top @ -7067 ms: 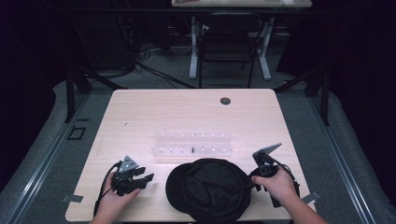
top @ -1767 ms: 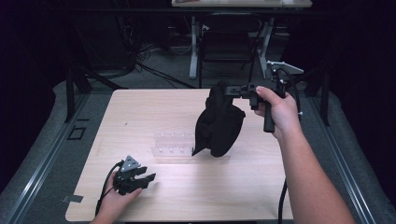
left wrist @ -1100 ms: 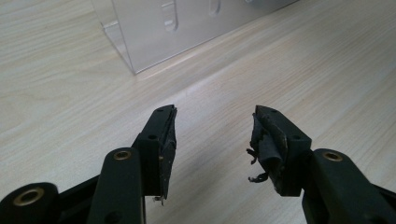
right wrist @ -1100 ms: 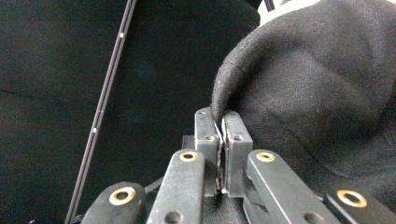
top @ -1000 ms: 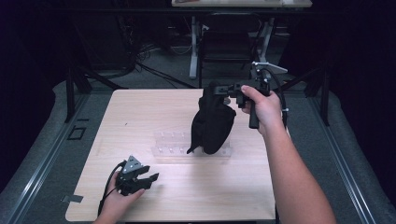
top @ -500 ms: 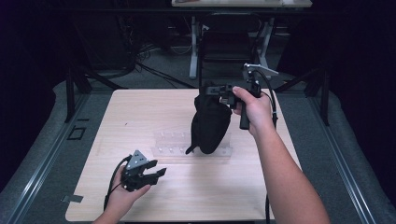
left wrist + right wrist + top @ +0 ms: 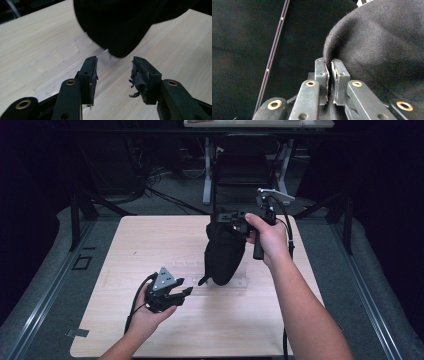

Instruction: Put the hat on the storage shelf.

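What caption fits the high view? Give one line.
Right gripper lifts a black cap above a clear tray; left gripper, empty, points toward it.

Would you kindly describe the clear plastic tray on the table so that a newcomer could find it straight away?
Start at the light wooden table and look near its middle, just beneath the black cap that hangs from the right gripper. There lies the clear plastic tray, flat and divided into small compartments. It is see-through, so the wood grain shows through it, unlike the dark cap and grippers.
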